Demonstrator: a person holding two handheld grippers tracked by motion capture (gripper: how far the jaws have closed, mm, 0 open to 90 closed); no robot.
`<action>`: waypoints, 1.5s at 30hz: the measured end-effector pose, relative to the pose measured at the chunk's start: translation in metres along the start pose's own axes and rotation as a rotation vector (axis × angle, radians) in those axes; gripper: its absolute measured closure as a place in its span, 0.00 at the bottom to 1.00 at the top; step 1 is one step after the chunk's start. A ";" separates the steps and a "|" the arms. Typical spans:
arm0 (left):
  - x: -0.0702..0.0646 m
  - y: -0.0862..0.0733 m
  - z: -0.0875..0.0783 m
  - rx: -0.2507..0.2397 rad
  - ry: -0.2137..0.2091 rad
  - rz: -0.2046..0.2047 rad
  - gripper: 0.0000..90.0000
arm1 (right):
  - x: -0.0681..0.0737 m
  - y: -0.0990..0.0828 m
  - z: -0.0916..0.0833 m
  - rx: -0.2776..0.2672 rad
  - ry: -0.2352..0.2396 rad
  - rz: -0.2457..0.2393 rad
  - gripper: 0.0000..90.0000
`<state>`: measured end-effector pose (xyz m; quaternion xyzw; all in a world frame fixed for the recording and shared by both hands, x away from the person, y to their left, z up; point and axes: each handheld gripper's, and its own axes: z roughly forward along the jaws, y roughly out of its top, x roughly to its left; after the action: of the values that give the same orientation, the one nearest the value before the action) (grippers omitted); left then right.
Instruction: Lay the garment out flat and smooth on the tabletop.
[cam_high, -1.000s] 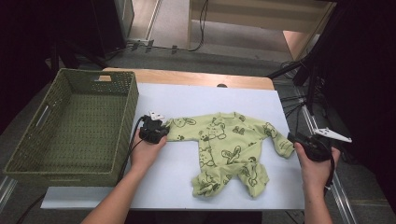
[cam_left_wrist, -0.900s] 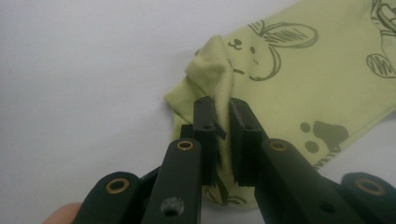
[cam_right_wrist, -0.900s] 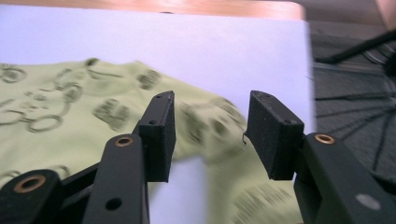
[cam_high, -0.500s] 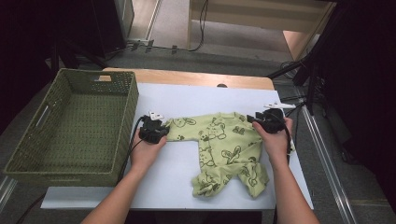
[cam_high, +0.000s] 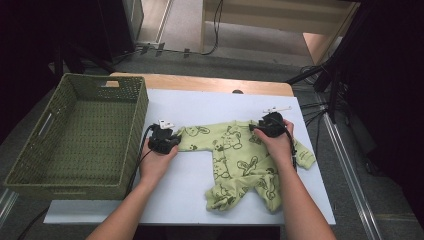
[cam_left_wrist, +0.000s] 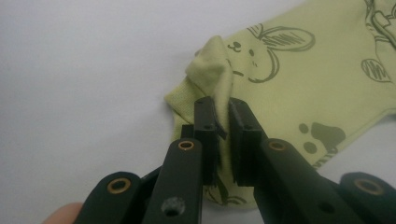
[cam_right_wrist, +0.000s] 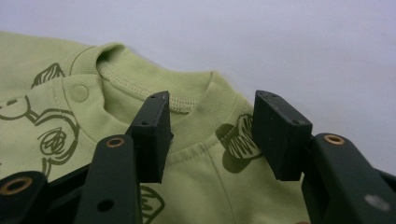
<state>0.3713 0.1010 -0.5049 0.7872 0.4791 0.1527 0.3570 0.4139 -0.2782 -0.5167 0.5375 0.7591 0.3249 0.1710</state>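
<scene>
A light green baby romper (cam_high: 235, 155) with dark animal prints lies flat on the white table cover (cam_high: 200, 107). My left gripper (cam_high: 172, 141) rests at the romper's left sleeve. In the left gripper view it (cam_left_wrist: 223, 109) is shut on a raised fold of the sleeve cuff (cam_left_wrist: 212, 65). My right gripper (cam_high: 260, 127) hovers over the romper's top edge. Its (cam_right_wrist: 212, 126) jaws stand apart and have just been opening. The ribbed collar (cam_right_wrist: 187, 93) lies between them, untouched by the pads.
A green woven basket (cam_high: 75, 135) stands left of the cover, close to my left hand. A wooden tabletop strip (cam_high: 200, 82) runs along the back. Cables and stand legs (cam_high: 325, 75) lie on the floor behind and to the right.
My right hand has travelled from the table's right edge leftward to the romper's collar. The left hand and its sleeve have stayed put.
</scene>
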 end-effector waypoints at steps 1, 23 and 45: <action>0.000 0.000 0.000 0.000 0.000 0.000 0.92 | 0.001 0.000 0.000 0.001 -0.007 -0.008 0.55; 0.014 0.022 -0.007 -0.182 0.093 -0.087 0.94 | 0.005 0.050 -0.015 -0.139 -0.115 -0.071 0.94; 0.015 0.020 0.001 -0.124 0.118 -0.067 0.63 | -0.024 0.012 -0.049 -0.167 -0.090 0.084 0.49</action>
<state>0.3925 0.1078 -0.4934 0.7367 0.5152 0.2161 0.3809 0.4016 -0.3127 -0.4748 0.5668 0.6977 0.3696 0.2354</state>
